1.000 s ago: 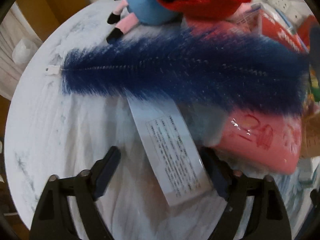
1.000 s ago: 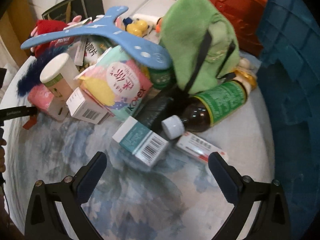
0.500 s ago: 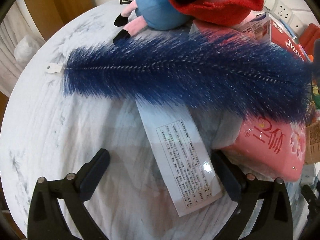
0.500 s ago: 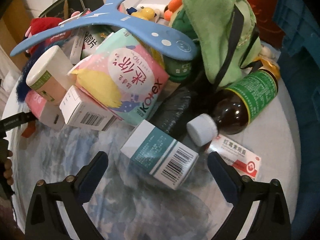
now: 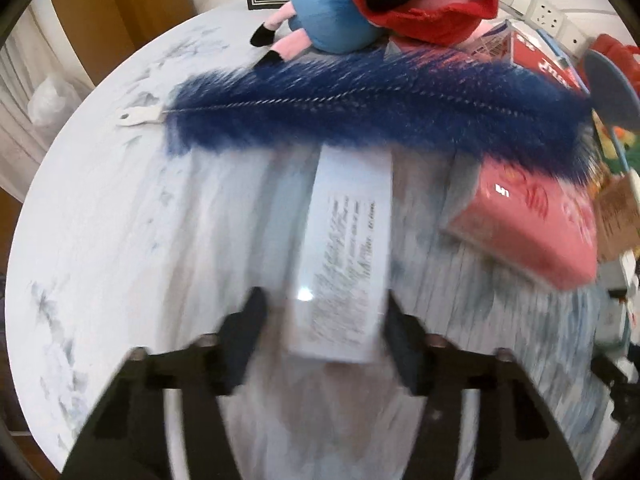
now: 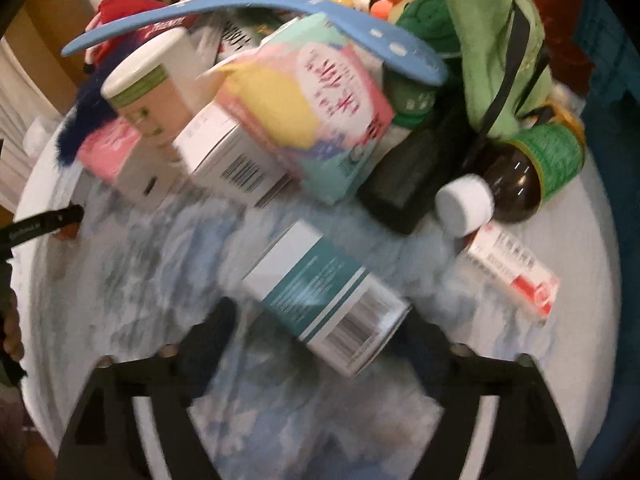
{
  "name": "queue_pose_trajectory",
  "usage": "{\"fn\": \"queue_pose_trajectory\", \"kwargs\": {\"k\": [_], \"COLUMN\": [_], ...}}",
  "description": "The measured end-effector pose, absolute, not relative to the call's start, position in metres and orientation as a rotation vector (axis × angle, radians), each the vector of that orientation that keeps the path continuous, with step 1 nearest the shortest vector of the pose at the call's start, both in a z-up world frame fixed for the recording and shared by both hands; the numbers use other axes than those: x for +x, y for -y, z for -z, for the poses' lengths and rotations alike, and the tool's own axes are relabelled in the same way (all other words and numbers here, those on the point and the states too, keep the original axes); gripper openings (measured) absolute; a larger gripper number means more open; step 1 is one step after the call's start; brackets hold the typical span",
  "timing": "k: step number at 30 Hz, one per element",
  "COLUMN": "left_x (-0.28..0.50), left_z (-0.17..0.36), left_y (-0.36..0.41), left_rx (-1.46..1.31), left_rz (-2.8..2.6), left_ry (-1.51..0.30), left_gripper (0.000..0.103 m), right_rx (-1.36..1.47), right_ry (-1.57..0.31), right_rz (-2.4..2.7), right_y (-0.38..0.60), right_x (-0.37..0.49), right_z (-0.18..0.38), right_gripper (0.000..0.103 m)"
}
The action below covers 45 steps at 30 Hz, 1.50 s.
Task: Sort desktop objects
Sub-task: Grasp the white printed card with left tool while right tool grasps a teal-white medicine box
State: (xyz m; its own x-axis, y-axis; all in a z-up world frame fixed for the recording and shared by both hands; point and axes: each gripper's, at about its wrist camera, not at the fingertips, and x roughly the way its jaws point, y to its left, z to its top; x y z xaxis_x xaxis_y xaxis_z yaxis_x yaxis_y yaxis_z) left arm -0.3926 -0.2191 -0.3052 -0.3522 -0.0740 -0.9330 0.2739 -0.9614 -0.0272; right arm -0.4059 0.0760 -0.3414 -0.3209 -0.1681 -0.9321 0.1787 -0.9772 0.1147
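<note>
In the left wrist view a long white box [image 5: 344,256] with printed text lies on the round marbled table [image 5: 120,240], its near end between the open fingers of my left gripper [image 5: 324,332]. A gap shows beside the left finger. Its far end goes under a fluffy blue brush [image 5: 360,108]. In the right wrist view a teal-and-white box [image 6: 324,296] with a barcode lies between the open fingers of my right gripper [image 6: 320,340], not clamped.
A plush pig [image 5: 384,4] and pink packet [image 5: 528,224] lie beyond the brush. The right view shows a pile: brown bottle [image 6: 516,176], red-and-white box [image 6: 512,272], pastel pack [image 6: 308,116], blue hanger [image 6: 256,16], green plush [image 6: 492,40], white jar [image 6: 156,80]. A blue crate [image 6: 616,92] stands right.
Both grippers moved forward. The white box now lies between the left fingers, which have narrowed; the teal box now lies between the right fingers. Both views are motion-blurred.
</note>
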Motion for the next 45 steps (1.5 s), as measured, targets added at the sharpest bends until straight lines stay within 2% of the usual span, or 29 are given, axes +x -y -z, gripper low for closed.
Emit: {"fn": "queue_pose_trajectory", "kwargs": {"k": [11,17,24,25,26,27,30,31,33,36,40,41,42,44,45], "left_x": [-0.363,-0.393,-0.417,-0.417,-0.418,-0.416,-0.407,-0.403,-0.396,-0.382,-0.368,-0.365,-0.363,-0.36,-0.359], "left_z": [0.297,0.311,0.307,0.308,0.307,0.306,0.308,0.308,0.309,0.308,0.308,0.307,0.307,0.307,0.307], "left_y": [0.223,0.239,0.23,0.228,0.229,0.229,0.224,0.222,0.217,0.208,0.194,0.193,0.193,0.191,0.191], "left_rx": [1.655,1.684,1.67,1.664,1.662,1.665,1.657,1.659,1.666,1.689,1.709,1.714,1.716,1.72,1.721], "left_rz": [2.447,2.421,2.454,2.459,2.466,2.483,2.485,2.49,2.493,2.508,2.511,2.512,2.511,2.508,2.507], "left_ry": [-0.192,-0.161,-0.096,-0.109,-0.132,-0.176,-0.171,-0.175,-0.169,-0.188,-0.153,-0.156,-0.161,-0.166,-0.163], "left_gripper": [0.044,0.046,0.052,0.051,0.044,0.041,0.041,0.041,0.041,0.04,0.04,0.04,0.04,0.04,0.04], "right_rx": [1.651,1.65,1.673,1.676,1.678,1.681,1.679,1.678,1.679,1.675,1.662,1.662,1.649,1.619,1.603], "right_ry": [0.014,0.029,0.035,0.042,0.045,0.046,-0.02,-0.013,-0.009,0.001,0.0,0.0,-0.007,-0.013,-0.014], "right_rz": [2.425,2.451,2.451,2.45,2.451,2.448,2.472,2.472,2.479,2.471,2.437,2.435,2.452,2.474,2.483], "right_y": [-0.091,-0.089,-0.092,-0.094,-0.094,-0.095,-0.094,-0.095,-0.097,-0.1,-0.101,-0.101,-0.102,-0.104,-0.105], "right_x": [-0.388,-0.375,-0.375,-0.374,-0.374,-0.373,-0.37,-0.369,-0.367,-0.361,-0.35,-0.348,-0.346,-0.343,-0.343], "right_z": [0.328,0.323,0.328,0.328,0.329,0.33,0.328,0.327,0.326,0.323,0.319,0.318,0.316,0.312,0.31], "right_gripper": [0.09,0.09,0.09,0.09,0.089,0.081,0.059,0.057,0.047,0.039,0.04,0.046,0.059,0.071,0.072]}}
